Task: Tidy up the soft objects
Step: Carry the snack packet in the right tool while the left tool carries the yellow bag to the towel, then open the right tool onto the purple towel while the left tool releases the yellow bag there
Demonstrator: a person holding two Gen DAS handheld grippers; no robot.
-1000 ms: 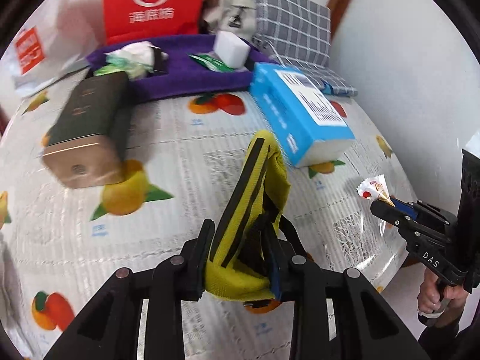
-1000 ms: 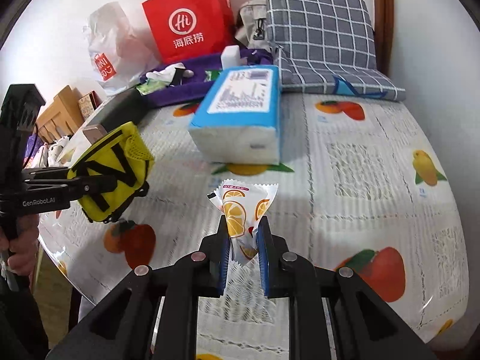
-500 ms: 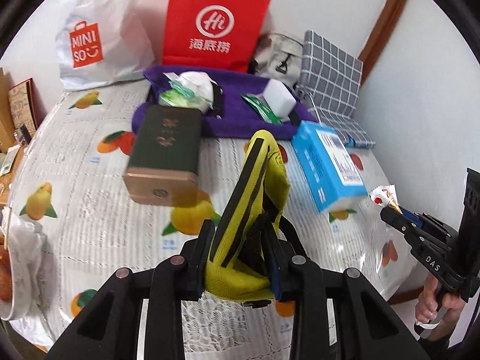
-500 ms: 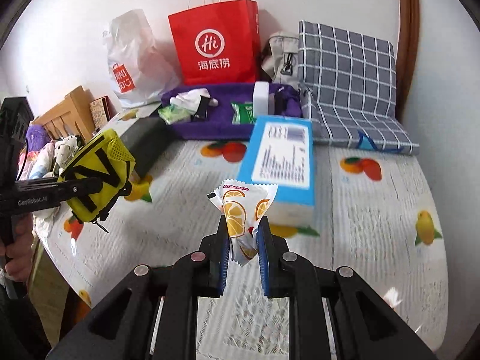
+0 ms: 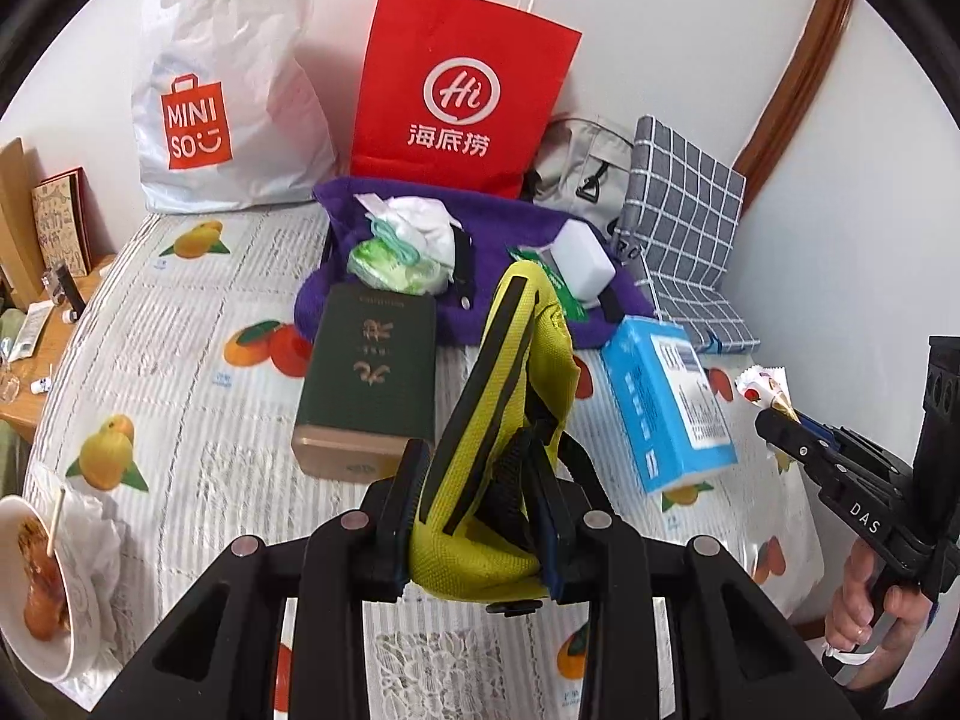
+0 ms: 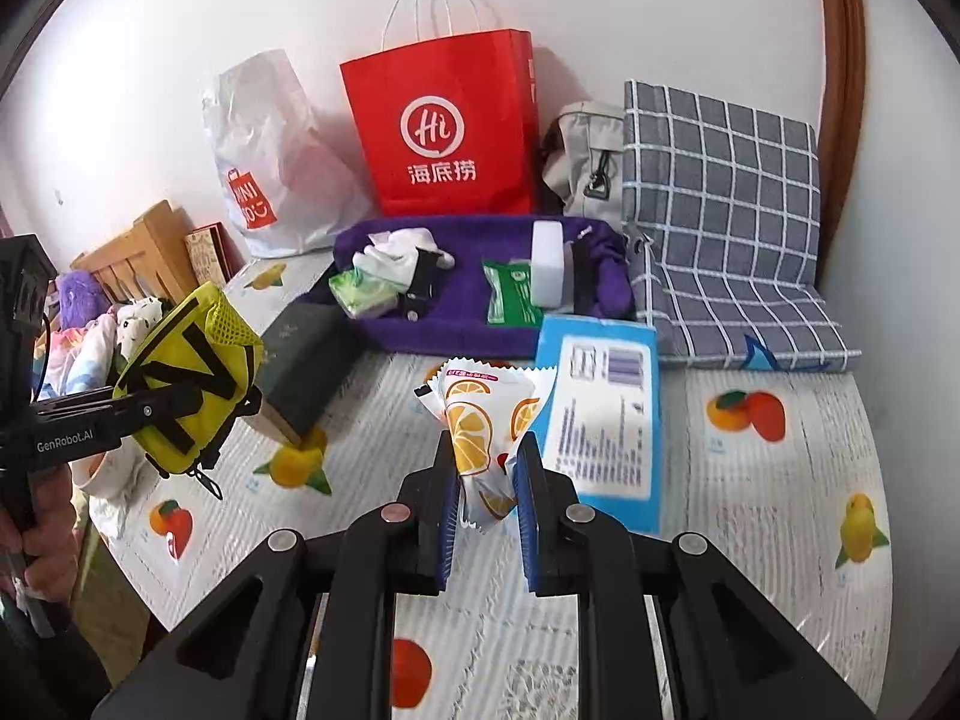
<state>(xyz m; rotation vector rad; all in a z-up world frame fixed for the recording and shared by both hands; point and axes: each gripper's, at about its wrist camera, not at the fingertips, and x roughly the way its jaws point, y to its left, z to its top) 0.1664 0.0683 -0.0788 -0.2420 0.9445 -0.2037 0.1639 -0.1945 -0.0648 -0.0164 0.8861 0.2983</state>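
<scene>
My left gripper (image 5: 477, 480) is shut on a yellow pouch with black straps (image 5: 510, 372), held up above the table; the same pouch (image 6: 186, 372) hangs at the left of the right wrist view. My right gripper (image 6: 486, 474) is shut on a white snack packet printed with orange slices (image 6: 480, 420); that packet (image 5: 759, 387) shows at the right edge of the left wrist view. At the back lies a purple tray (image 5: 516, 324) holding a white cloth, a green tissue pack (image 5: 396, 264), a white block (image 5: 585, 258) and a green sachet.
On the fruit-print tablecloth (image 5: 180, 372) lie a dark green box (image 5: 369, 384) and a blue tissue pack (image 5: 666, 408). A red paper bag (image 5: 462, 90), a white plastic bag (image 5: 222, 90), a grey pouch and a checked cushion (image 6: 720, 210) line the back wall. A bowl of food (image 5: 42, 588) sits front left.
Both grippers have risen and pulled back from the table with their loads, so the bags at the back wall now show in full. Neither grip has altered.
</scene>
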